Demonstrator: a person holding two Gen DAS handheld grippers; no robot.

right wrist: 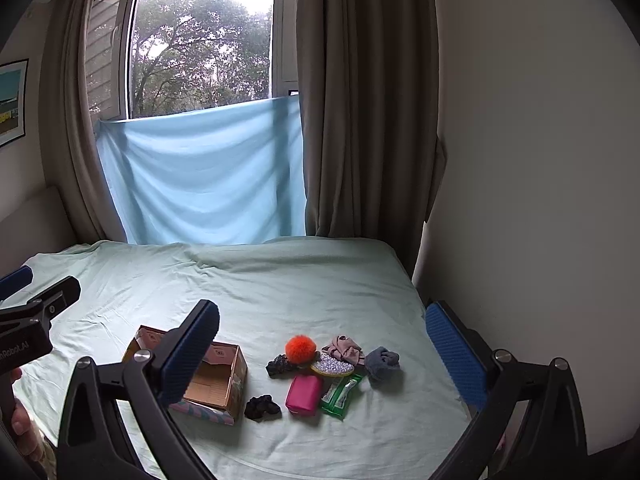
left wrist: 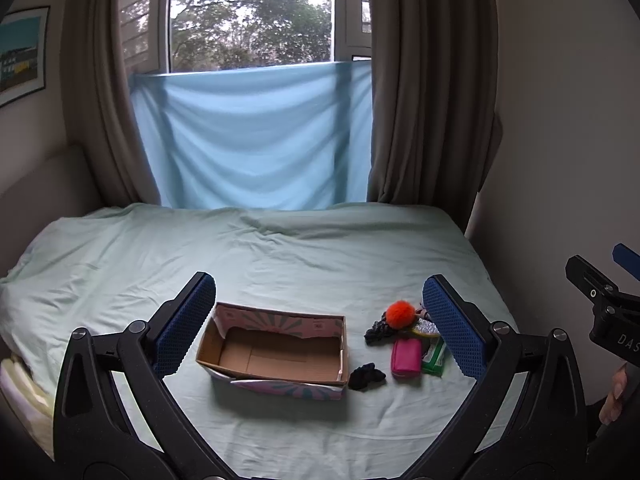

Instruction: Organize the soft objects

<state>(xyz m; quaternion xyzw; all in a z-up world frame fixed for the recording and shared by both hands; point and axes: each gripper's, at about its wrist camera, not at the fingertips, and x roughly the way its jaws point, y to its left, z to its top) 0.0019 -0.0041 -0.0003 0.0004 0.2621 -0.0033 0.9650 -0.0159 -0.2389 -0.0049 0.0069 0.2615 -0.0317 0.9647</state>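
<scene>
An open cardboard box [left wrist: 276,350] [right wrist: 218,380] with nothing in it sits on the pale green bed sheet [left wrist: 280,252]. Right of it lie an orange pompom [left wrist: 400,313] [right wrist: 300,348], two black scrunchies [left wrist: 366,376] [right wrist: 262,406], a pink pouch [left wrist: 407,357] [right wrist: 303,394], a green tissue pack [left wrist: 434,358] [right wrist: 340,394], a glittery oval [right wrist: 332,367], a pink scrunchie [right wrist: 344,349] and a grey-blue cloth [right wrist: 382,361]. My left gripper [left wrist: 320,320] is open above the box. My right gripper [right wrist: 320,350] is open above the pile. Both are empty.
The bed fills the room between a beige headboard [left wrist: 36,184] on the left and a white wall [right wrist: 540,200] on the right. A window with brown curtains [left wrist: 424,100] and a blue cloth [left wrist: 256,136] stands behind the bed.
</scene>
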